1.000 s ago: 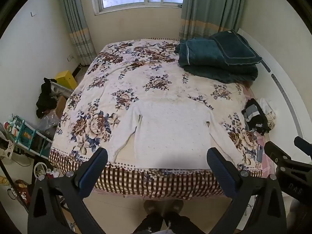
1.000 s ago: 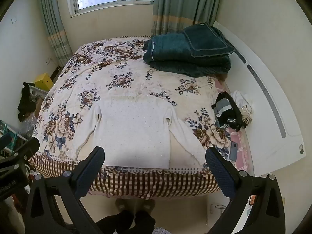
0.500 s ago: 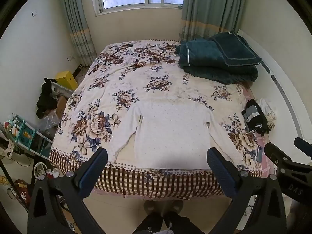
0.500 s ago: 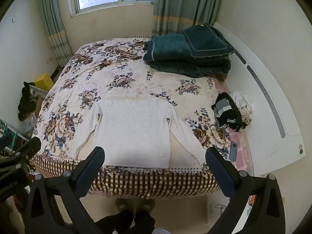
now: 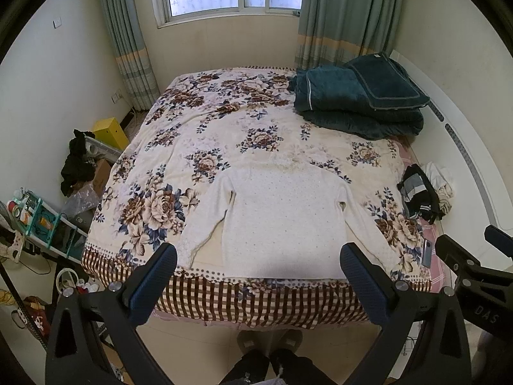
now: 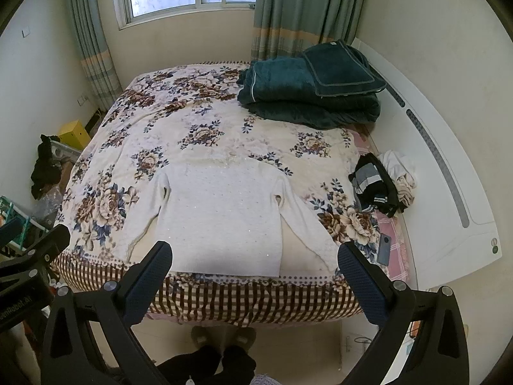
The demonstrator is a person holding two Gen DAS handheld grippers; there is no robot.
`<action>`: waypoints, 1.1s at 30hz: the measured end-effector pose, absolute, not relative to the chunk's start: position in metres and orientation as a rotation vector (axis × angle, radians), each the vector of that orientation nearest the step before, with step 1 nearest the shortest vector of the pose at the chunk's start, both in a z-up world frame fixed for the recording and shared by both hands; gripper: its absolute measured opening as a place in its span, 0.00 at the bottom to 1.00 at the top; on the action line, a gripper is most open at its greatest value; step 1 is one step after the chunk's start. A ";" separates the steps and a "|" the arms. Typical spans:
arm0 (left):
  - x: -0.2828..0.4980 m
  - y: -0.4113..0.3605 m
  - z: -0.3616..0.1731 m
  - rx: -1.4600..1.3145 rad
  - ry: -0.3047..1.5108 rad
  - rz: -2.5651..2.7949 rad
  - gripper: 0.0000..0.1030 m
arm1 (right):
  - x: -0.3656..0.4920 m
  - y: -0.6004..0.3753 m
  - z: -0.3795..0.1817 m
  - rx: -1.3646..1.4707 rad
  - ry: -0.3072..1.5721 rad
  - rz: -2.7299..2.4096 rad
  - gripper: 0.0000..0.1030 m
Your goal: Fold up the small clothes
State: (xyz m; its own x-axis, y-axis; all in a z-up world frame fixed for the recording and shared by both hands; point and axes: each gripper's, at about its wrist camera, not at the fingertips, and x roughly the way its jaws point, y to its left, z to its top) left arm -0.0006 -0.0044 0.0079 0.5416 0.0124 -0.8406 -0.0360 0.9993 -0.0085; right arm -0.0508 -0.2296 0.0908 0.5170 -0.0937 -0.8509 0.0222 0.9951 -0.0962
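A white long-sleeved sweater (image 5: pixel 282 218) lies flat, sleeves spread, on the flowered bed cover near the bed's front edge; it also shows in the right wrist view (image 6: pixel 221 218). My left gripper (image 5: pixel 258 266) is open and empty, held above the floor in front of the bed, short of the sweater's hem. My right gripper (image 6: pixel 255 264) is open and empty at about the same height, to the right of the left one. The right gripper's body shows at the right edge of the left wrist view (image 5: pixel 471 269).
A folded dark teal blanket (image 5: pixel 359 99) lies at the bed's far right. A pile of dark and white clothes (image 5: pixel 423 192) lies by the white headboard (image 6: pixel 442 173). A phone (image 6: pixel 383 248) lies on the bed's right edge. Clutter and a yellow box (image 5: pixel 109 131) stand at the left.
Both grippers stay open and nearly still. The views have shifted only slightly; the sweater has not moved.
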 end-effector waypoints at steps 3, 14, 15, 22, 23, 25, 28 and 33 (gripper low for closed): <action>-0.001 -0.005 0.009 -0.025 0.996 0.031 1.00 | -0.050 -0.229 0.091 -0.076 1.025 -0.069 1.00; -0.003 -0.002 0.011 -0.025 0.993 0.032 1.00 | -0.050 -0.229 0.091 -0.074 1.023 -0.069 1.00; -0.003 -0.002 0.011 -0.024 0.993 0.032 1.00 | -0.050 -0.229 0.091 -0.073 1.023 -0.068 1.00; -0.004 -0.003 0.014 -0.023 0.989 0.031 1.00 | -0.054 -0.221 0.097 -0.073 1.022 -0.067 1.00; -0.004 -0.002 0.013 -0.022 0.989 0.030 1.00 | -0.054 -0.221 0.097 -0.071 1.021 -0.067 1.00; -0.005 -0.001 0.015 -0.023 0.988 0.029 1.00 | -0.054 -0.221 0.097 -0.073 1.020 -0.068 1.00; -0.004 -0.001 0.016 -0.017 0.988 0.030 1.00 | -0.054 -0.221 0.097 -0.072 1.019 -0.067 1.00; -0.006 0.004 0.018 -0.019 0.986 0.029 1.00 | -0.054 -0.222 0.098 -0.071 1.017 -0.067 1.00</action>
